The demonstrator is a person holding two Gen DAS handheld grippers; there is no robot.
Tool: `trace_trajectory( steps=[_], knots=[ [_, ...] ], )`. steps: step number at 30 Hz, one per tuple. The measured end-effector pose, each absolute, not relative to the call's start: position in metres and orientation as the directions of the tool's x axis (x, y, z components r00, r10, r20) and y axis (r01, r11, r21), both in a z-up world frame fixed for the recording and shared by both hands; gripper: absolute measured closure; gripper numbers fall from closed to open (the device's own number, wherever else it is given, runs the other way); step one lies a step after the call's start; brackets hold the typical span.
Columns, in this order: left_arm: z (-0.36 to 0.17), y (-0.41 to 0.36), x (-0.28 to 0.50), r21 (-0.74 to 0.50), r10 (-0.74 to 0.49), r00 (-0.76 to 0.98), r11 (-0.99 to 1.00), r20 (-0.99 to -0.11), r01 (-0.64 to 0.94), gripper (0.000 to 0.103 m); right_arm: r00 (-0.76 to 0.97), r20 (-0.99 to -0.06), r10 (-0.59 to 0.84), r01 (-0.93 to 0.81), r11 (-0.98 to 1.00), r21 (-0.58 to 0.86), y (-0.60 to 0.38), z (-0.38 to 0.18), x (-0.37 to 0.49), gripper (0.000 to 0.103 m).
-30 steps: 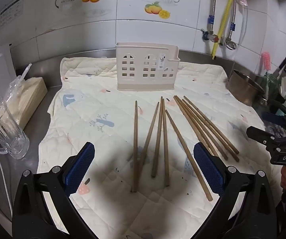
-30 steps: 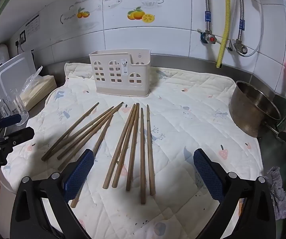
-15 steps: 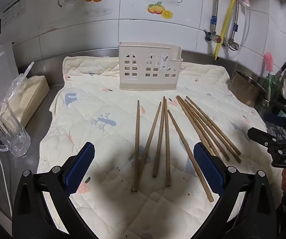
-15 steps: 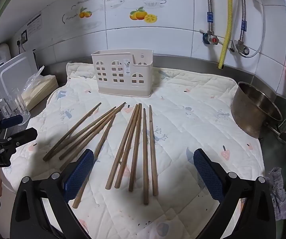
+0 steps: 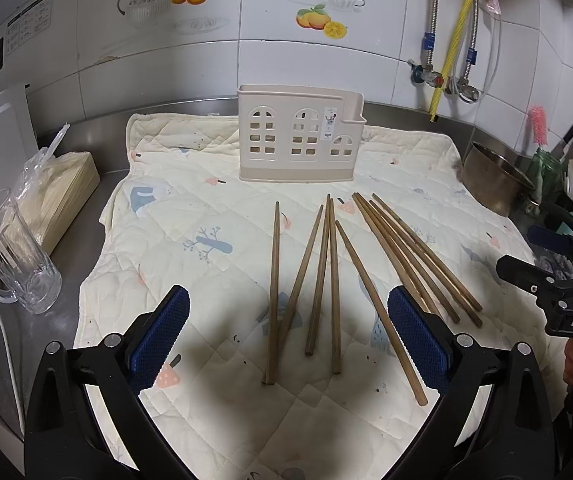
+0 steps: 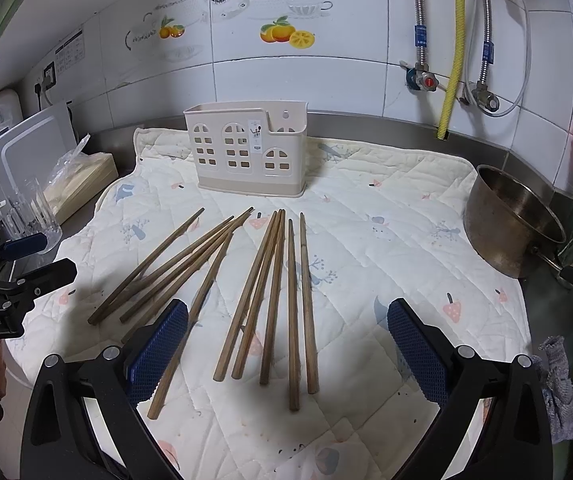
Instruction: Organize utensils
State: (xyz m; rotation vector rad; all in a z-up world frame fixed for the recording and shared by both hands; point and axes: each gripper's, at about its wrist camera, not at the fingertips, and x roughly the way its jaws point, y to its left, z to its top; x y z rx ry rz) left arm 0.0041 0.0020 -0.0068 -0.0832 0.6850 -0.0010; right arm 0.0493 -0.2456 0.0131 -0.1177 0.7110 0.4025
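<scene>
**Chopsticks loose on the mat, both grippers held wide**

Wooden chopsticks (image 5: 318, 280) lie flat on a quilted cream mat (image 5: 190, 240) spread over the steel tabletop (image 5: 82, 252); they fan out in two loose groups, tips pointing toward the wall; none is in the holder. Beige utensil holder (image 5: 300, 140) with window-shaped cut-outs stands upright at the back of the mat, just beyond the chopstick tips; apart from them. Left gripper (image 5: 288, 336) hovers low over the near ends of one group, fingers (image 5: 158, 336) spread wide, gripping nothing; right gripper (image 6: 286, 350) likewise over the other group, blue-padded fingers (image 6: 416, 350) spread, nothing between them. Glass mug (image 5: 14, 256) stands off the mat on the left; metal pot (image 6: 514, 220) sits at the mat's right edge.
</scene>
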Motion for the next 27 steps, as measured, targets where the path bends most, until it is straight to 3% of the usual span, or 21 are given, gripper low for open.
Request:
trace_trajectory(
  steps=[27],
  knots=[
    [-0.0058,0.0,0.0016,-0.079,-0.023,0.775,0.996,-0.631,-0.035,0.005,0.684,-0.65,0.331,-0.405,0.914,0.04,-0.2414,0.0128,0.0469,0.006]
  ],
)
